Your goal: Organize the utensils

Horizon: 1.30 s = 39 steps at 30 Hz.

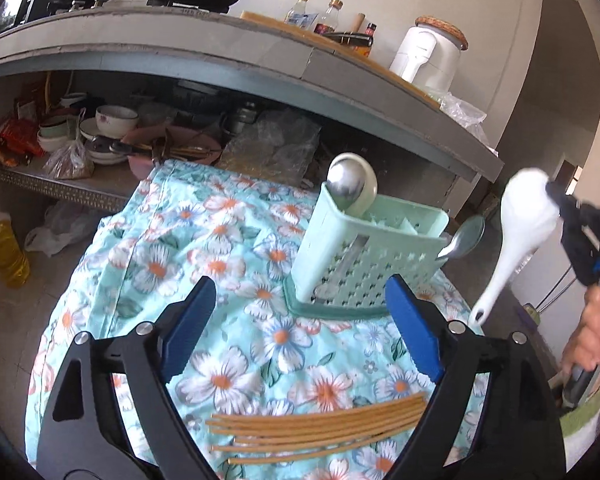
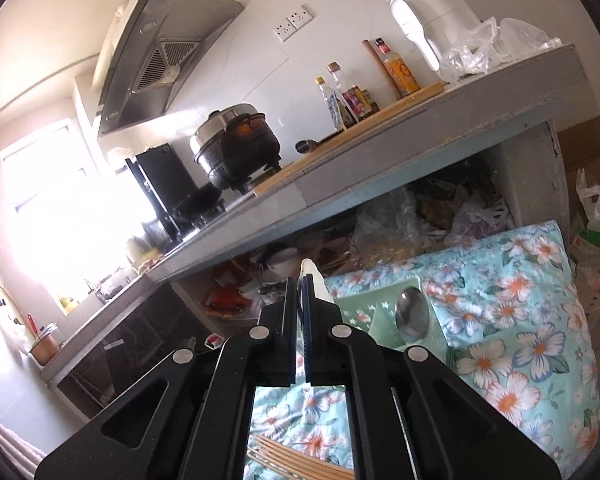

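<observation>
Right gripper (image 2: 300,292) pinches the white spoon (image 1: 516,236) by its bowl, handle dangling, beside and above the green caddy (image 1: 364,256). Such a smooth bowl may slip, or the handle catch the rim. Left gripper (image 1: 300,320) hangs spread over the chopsticks (image 1: 320,428).

The utensil holder (image 1: 360,256) stands near the table's (image 1: 148,248) far right corner; chopsticks (image 1: 320,428) lie along its near edge.
</observation>
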### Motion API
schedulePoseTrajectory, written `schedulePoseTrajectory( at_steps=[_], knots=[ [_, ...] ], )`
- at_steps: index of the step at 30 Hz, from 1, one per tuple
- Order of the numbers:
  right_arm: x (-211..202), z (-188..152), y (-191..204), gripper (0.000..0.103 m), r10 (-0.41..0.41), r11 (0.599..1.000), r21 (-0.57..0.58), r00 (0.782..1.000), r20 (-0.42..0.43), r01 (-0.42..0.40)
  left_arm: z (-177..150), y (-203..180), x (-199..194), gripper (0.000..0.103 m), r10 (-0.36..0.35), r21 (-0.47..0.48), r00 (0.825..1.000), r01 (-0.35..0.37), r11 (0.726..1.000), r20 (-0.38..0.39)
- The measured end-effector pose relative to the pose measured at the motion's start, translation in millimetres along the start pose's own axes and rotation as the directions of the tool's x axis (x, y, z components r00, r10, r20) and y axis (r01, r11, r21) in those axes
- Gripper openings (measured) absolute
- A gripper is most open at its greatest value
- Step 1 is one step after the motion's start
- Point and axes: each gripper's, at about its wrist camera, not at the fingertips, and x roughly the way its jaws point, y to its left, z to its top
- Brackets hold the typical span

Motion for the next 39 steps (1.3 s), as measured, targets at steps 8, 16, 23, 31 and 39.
schedulePoseTrajectory(
  at_steps=[8,16,23,31,39],
  knots=[
    [33,39,-2,0.003,0.031,0.999,-0.015,0.995,0.096,-0.03,-33,8,-11,0.085,0.007,0.011,0.999,-0.007,1.0,-0.034],
    [90,26,-48,0.003,-0.066,0.997,0.034,0.994,0.091,0.063,-42,7,-15,0.088,-0.002,0.052,1.0,0.004,0.999,-0.027],
    [105,-8,-83,0.008,-0.103,0.989,0.106,0.994,0.022,0.1,-49,8,-13,0.089,-0.005,0.065,0.999,0.007,0.998,-0.037],
    [75,0,-72,0.012,-0.103,0.993,0.067,0.993,0.059,0.1,-50,8,-12,0.089,-0.017,0.045,0.999,0.019,0.999,-0.041],
    [32,1,-49,0.031,-0.098,0.995,0.022,0.991,0.09,0.097,-53,4,-17,0.09,-0.014,0.061,0.999,0.017,0.998,-0.049]
  ],
)
